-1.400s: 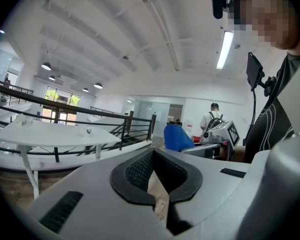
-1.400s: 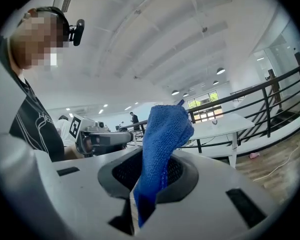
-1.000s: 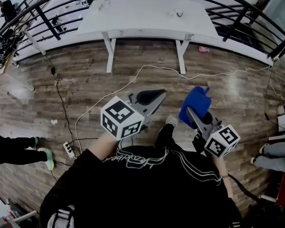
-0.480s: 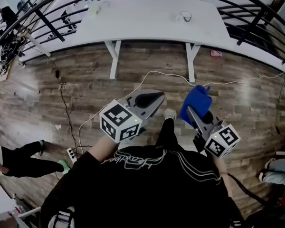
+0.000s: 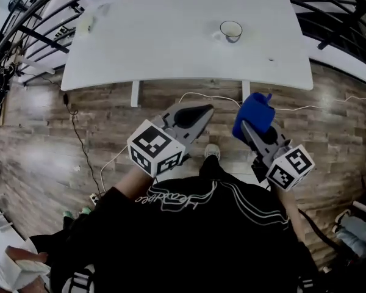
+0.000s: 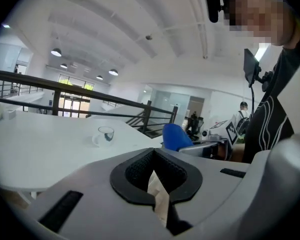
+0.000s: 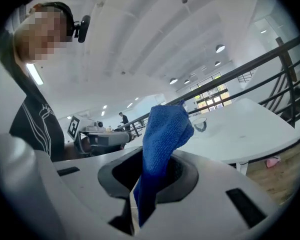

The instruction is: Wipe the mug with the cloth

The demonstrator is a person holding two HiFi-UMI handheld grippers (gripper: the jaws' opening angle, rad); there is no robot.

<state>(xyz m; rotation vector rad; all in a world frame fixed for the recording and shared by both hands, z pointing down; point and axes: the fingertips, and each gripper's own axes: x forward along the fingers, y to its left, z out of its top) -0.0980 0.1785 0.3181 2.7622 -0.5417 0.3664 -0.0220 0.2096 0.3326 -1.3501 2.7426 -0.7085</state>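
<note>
A clear glass mug (image 5: 230, 30) stands on the white table (image 5: 171, 41), right of its middle; it also shows small in the left gripper view as the mug (image 6: 104, 135) and behind the cloth as the mug (image 7: 200, 124). My right gripper (image 5: 244, 127) is shut on a blue cloth (image 5: 254, 116), which sticks up from the jaws as a folded blue cloth (image 7: 162, 149). My left gripper (image 5: 202, 112) is shut with nothing in it. Both grippers hover over the wooden floor, short of the table's near edge.
Black railings (image 5: 36, 38) run behind and beside the table. A white cable (image 5: 195, 96) lies on the wooden floor (image 5: 61, 139) under the table's edge. A small pale object (image 5: 85, 22) rests at the table's far left. Another person stands far back in the left gripper view.
The table and mug have come much closer and now fill the top of the head view. Both grippers keep their pose, the right one still holding the cloth.
</note>
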